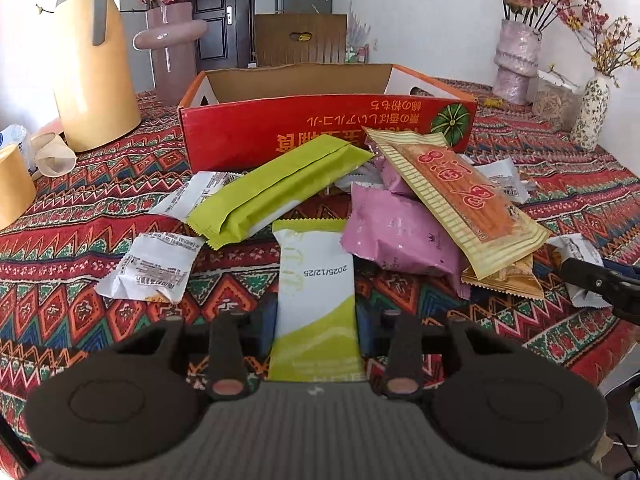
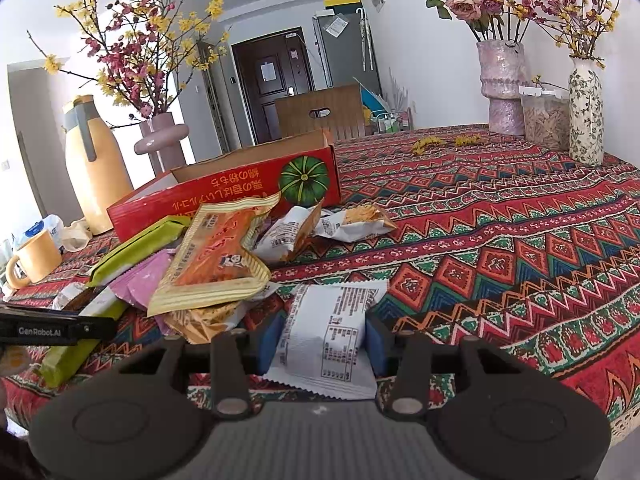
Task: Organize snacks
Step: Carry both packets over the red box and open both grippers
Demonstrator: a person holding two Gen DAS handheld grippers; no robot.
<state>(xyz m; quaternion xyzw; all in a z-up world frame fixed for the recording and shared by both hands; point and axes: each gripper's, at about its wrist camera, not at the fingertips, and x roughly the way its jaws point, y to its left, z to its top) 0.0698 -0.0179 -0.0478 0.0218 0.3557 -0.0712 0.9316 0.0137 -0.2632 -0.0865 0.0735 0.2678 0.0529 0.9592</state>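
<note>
Snacks lie in a loose heap on the patterned worktop (image 1: 560, 184), just in front of an open red cardboard box (image 1: 256, 128) whose inside shows bare brown walls. On top of the heap a long green packet (image 1: 280, 188) leans toward the box, and a striped orange and cream packet (image 1: 460, 196) rests across a pink pouch (image 1: 396, 236). A small white sachet (image 1: 152, 266) lies apart to the left of the heap.

The left tool (image 1: 316, 320) is clamped on a white and green packet (image 1: 314, 280), its blue pads pressing both long edges; the packet points away toward the heap and shows a printed date. The right tool (image 2: 324, 340) is clamped on a white sachet (image 2: 332, 324) printed with a table of small text, held low over the worktop, beside the heap and clear of the box. In the right wrist view the left tool shows as a dark bar at the left edge, with the green end of its packet below it.

A tall cream jug (image 1: 92, 72), a cream mug (image 2: 38, 256) and several vases of flowers (image 2: 504, 84) stand round the back and sides of the worktop.
</note>
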